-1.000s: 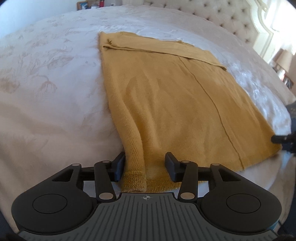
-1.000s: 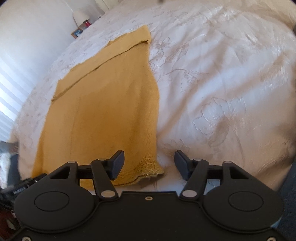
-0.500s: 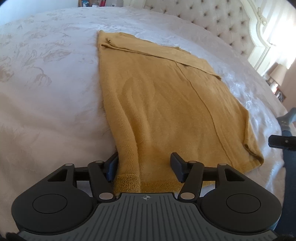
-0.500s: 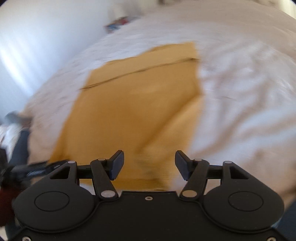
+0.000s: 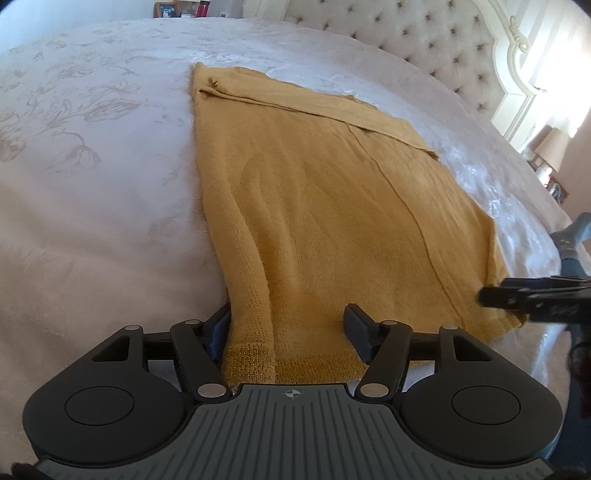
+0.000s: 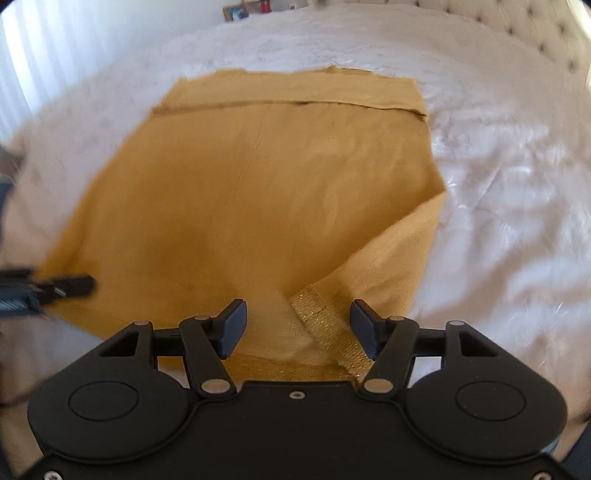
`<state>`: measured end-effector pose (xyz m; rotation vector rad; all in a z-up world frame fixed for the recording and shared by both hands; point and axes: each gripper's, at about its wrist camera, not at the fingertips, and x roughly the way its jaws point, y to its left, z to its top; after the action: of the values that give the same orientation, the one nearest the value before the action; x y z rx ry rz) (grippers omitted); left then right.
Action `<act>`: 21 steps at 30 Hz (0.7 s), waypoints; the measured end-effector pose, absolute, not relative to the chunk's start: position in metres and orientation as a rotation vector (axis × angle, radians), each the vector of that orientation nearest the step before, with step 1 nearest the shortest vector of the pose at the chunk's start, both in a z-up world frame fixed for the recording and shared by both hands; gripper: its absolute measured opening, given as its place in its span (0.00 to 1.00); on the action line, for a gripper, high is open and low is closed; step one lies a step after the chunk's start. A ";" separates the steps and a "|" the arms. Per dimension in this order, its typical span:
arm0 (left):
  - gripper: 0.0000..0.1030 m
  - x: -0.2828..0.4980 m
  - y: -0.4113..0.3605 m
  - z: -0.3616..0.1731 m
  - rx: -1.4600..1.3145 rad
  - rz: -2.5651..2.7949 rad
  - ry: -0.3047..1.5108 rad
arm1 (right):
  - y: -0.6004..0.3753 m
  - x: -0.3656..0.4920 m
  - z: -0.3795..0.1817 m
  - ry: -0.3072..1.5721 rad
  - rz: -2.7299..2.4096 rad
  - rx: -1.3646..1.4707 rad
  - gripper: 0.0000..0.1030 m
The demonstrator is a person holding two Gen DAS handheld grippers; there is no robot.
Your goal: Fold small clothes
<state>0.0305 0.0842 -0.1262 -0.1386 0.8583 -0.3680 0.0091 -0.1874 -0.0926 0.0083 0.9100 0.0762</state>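
Observation:
A mustard-yellow knit garment (image 5: 332, 206) lies flat on a white bedspread (image 5: 92, 177); it also shows in the right wrist view (image 6: 258, 192). Its far edge is folded over. My left gripper (image 5: 286, 332) is open, its jaws straddling the near left hem corner with the ribbed cuff (image 5: 251, 360). My right gripper (image 6: 297, 325) is open, with the near right hem corner between its jaws; that corner is turned over, showing the ribbed band (image 6: 328, 332). Each gripper's tip shows at the edge of the other's view.
A tufted cream headboard (image 5: 424, 40) stands at the far right of the bed. A nightstand with a lamp (image 5: 550, 147) is beyond it. Small items stand on a shelf (image 5: 181, 7) at the far wall. The bed edge runs just under both grippers.
The right gripper swung left and inward over the garment; the right hem corner now lies flipped over between its jaws. The left gripper edged forward around the left hem corner. Both stayed open.

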 end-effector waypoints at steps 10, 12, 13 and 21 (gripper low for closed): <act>0.63 0.030 0.076 -0.125 -0.109 -0.351 0.866 | -0.247 -0.013 -0.089 0.914 -0.088 0.090 0.13; 0.64 0.029 0.075 -0.125 -0.111 -0.343 0.864 | -0.265 -0.020 -0.090 0.927 -0.133 0.119 0.13; 0.64 0.028 0.075 -0.125 -0.110 -0.340 0.863 | -0.276 -0.023 -0.092 0.937 -0.149 0.147 0.14; 0.64 0.024 0.070 -0.121 -0.094 -0.326 0.866 | -0.303 -0.028 -0.099 0.921 -0.118 0.369 0.25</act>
<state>0.0236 0.0703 -0.1211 -0.0943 0.8663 -0.3264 -0.0277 -0.3033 -0.0992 0.3686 0.9213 -0.1177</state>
